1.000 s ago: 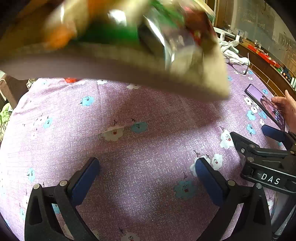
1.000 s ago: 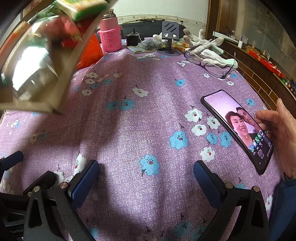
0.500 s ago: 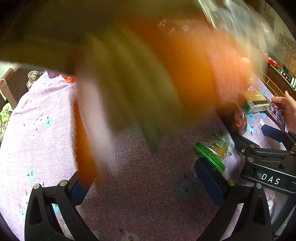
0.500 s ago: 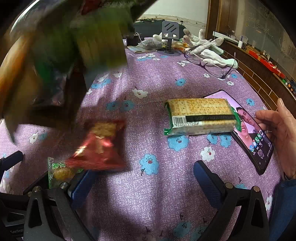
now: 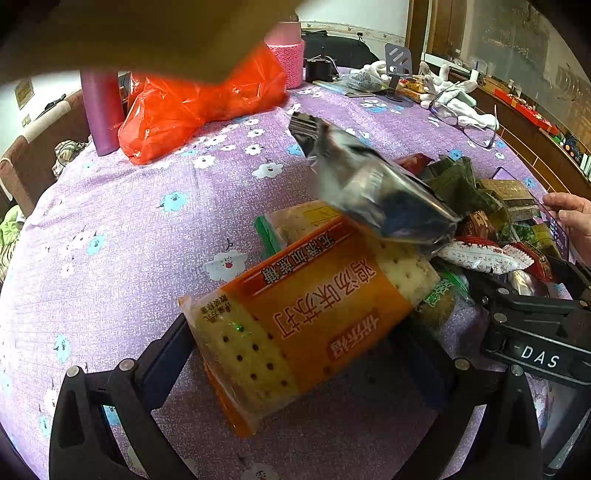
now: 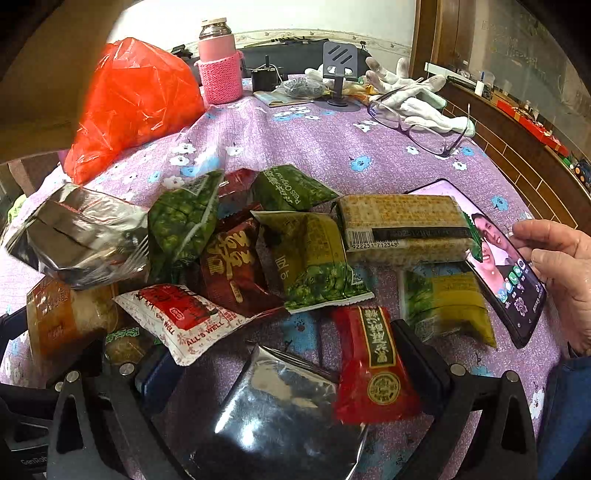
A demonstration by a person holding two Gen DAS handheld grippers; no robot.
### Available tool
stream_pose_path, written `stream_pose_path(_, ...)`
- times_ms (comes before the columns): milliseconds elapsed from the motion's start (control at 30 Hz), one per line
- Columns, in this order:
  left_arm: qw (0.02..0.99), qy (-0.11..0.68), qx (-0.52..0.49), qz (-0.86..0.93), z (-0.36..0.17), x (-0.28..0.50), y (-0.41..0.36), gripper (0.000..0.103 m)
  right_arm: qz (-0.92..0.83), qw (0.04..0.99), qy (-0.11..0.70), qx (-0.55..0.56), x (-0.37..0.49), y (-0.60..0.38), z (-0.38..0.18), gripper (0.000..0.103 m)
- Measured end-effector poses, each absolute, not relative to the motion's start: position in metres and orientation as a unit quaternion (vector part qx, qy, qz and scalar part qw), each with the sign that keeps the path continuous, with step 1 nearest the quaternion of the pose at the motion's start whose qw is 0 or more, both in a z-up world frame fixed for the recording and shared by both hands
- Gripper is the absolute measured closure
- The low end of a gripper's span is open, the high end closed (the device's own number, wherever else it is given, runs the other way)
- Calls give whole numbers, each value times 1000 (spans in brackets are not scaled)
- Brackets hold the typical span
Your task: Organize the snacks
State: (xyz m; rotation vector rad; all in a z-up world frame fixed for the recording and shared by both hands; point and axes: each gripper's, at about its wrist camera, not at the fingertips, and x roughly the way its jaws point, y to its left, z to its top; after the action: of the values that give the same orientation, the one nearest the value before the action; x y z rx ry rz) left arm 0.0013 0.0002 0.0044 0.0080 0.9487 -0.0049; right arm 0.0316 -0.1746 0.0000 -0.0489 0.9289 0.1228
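1. We see a heap of snack packets [image 6: 280,258] lying across the middle of the right wrist frame, on a purple cloth with blue and white flowers [image 6: 314,147].
2. Our left gripper [image 5: 295,354] stands with fingers wide at the bottom of its frame; an orange cracker packet with Chinese print [image 5: 314,317] lies tilted between them, gripped by neither, as far as we can tell.
3. A crumpled silver foil bag [image 5: 373,192] rests over that packet's upper end, hiding part of the pile behind.
4. Our right gripper [image 6: 284,350] is likewise spread wide, a flat silver pouch [image 6: 280,410] and a red sachet [image 6: 373,369] lying between its fingers.
5. A clear-wrapped block of pale crackers [image 6: 402,225] sits right of centre, touching a dark smartphone [image 6: 506,266] steadied by a person's hand [image 6: 557,266] at the right edge.
6. An orange-red plastic bag [image 6: 133,99] fills the upper left, beside a bottle in a pink knitted sleeve [image 6: 219,70].
7. Purple-framed glasses [image 6: 413,125] lie against white gloves [image 6: 417,99], upper right.
8. A brown blur [image 5: 140,33] blocks the top left corner of the left wrist frame; we cannot tell what it is.
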Motion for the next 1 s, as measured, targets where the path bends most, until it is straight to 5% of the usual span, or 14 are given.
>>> stream_pose_path(1000, 890, 456, 5, -2, 3, 1, 2, 0, 59, 892, 448, -24, 32, -174, 0, 1)
